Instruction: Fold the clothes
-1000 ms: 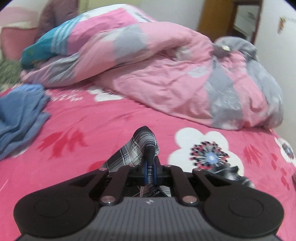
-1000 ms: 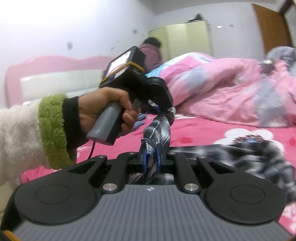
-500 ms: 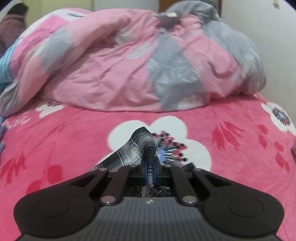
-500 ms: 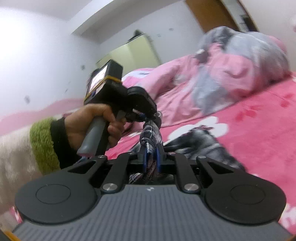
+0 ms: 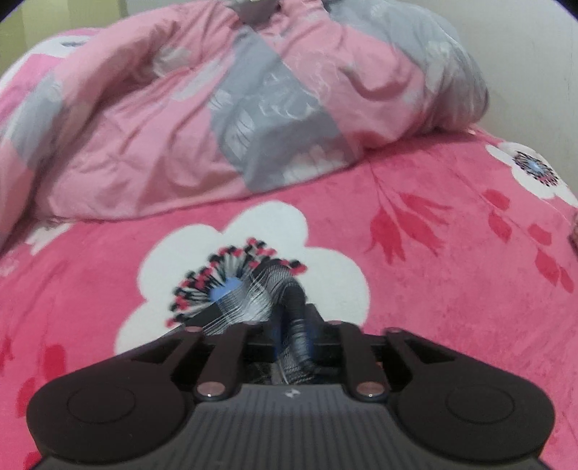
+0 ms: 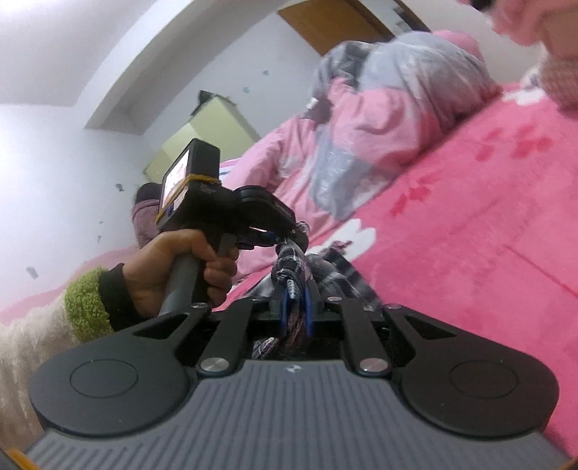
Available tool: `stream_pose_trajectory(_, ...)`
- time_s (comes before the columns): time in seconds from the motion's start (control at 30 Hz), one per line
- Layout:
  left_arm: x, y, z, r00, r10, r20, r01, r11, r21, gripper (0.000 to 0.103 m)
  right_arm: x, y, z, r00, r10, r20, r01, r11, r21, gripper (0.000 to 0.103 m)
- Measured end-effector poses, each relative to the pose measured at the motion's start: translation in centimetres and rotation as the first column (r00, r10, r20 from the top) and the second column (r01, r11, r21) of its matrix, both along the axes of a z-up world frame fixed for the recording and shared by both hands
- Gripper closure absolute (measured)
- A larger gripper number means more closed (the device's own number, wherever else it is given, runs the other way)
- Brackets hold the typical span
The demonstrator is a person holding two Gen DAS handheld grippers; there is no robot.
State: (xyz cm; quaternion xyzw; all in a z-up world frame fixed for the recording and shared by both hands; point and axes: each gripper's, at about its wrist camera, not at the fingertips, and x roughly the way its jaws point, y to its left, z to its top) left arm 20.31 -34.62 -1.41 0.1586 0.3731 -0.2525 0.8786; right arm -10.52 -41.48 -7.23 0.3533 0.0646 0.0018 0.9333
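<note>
A black-and-white plaid garment (image 6: pixel 334 269) lies on the pink flowered bedspread (image 5: pixel 451 274). My left gripper (image 5: pixel 294 325) is shut on a bunched edge of the plaid garment (image 5: pixel 274 289), low over a white flower print. My right gripper (image 6: pixel 294 300) is shut on another bunched part of the same garment. In the right wrist view the left gripper (image 6: pixel 289 236), held by a hand in a green cuff, sits just ahead and left, also pinching the cloth. Most of the garment is hidden behind the grippers.
A crumpled pink and grey quilt (image 5: pixel 224 108) is heaped across the back of the bed, also in the right wrist view (image 6: pixel 379 115). A white wall (image 5: pixel 523 54) borders the bed's right side. A yellow-green wardrobe (image 6: pixel 206 133) and wooden door (image 6: pixel 332 21) stand behind.
Both grippers have swung to the right over the bed with the plaid garment held. The blue cloth at the left has left the left wrist view. The right wrist view has tilted.
</note>
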Motion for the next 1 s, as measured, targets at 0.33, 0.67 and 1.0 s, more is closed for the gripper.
stream_pose_trajectory(0.33,-3.5,5.9,4.9,0.996,0.006,0.085,0.002,0.996,-0.085,0.037,0.6,-1.2,-2.3,0.997,-0.032,-0.077,0.039,0.995,0.094,0.096)
stream_pose_trajectory(0.67,-12.3,20.4,7.2,0.994,0.102,-0.05,-0.107,0.987,-0.123,0.027,0.7,-1.7,-3.0,0.992,-0.057,-0.113,0.072,0.988,0.134,0.095)
stream_pose_trajectory(1.0,-17.9,30.8,2.6,0.961,0.218,-0.169,-0.259,0.926,-0.274,0.027,0.9,-1.0,-2.8,0.979,-0.114,-0.171,0.128,0.989,0.076,0.092)
